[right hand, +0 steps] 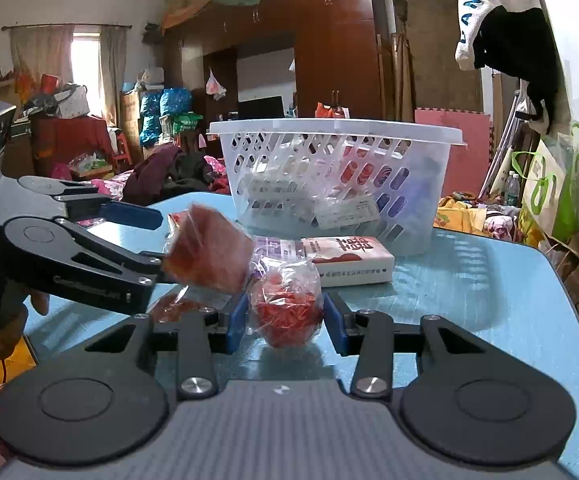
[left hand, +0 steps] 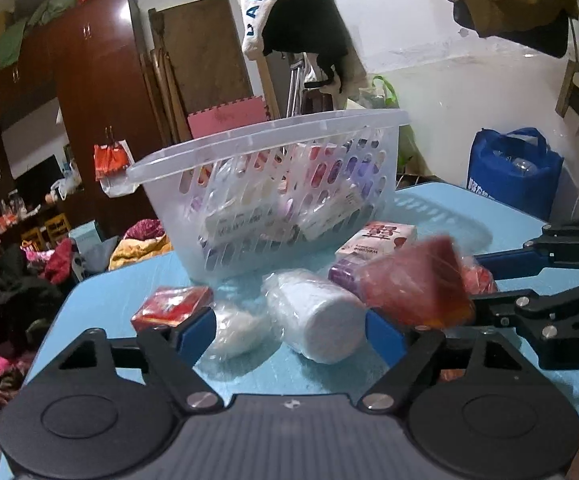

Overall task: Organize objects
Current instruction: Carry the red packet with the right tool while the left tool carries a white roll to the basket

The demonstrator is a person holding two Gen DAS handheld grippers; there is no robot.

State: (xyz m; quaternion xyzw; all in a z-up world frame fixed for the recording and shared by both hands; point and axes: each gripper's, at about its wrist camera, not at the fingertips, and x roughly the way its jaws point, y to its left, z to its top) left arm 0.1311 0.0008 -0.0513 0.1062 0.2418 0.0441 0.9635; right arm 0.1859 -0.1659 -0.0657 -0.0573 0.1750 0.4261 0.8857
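Observation:
My left gripper (left hand: 291, 330) stands open low over the blue table (left hand: 109, 292). A white roll in plastic (left hand: 317, 316) and a smaller white wrapped packet (left hand: 233, 328) lie between its pads. A blurred red wrapped block (left hand: 413, 284) is just beyond its right fingertip, outside the jaws; I cannot tell whether it touches. My right gripper (right hand: 285, 324) is shut on a red shredded bundle in clear plastic (right hand: 285, 308). From the right wrist, the left gripper (right hand: 161, 240) comes in from the left with the red block (right hand: 209, 248) at its tip.
A white slotted basket (left hand: 269, 148) holding several packets stands behind the items. In front of it lie a pink-and-white box (left hand: 377, 240), a purple packet (left hand: 343, 276) and a small red box (left hand: 173, 304). The table's left edge drops to a cluttered floor.

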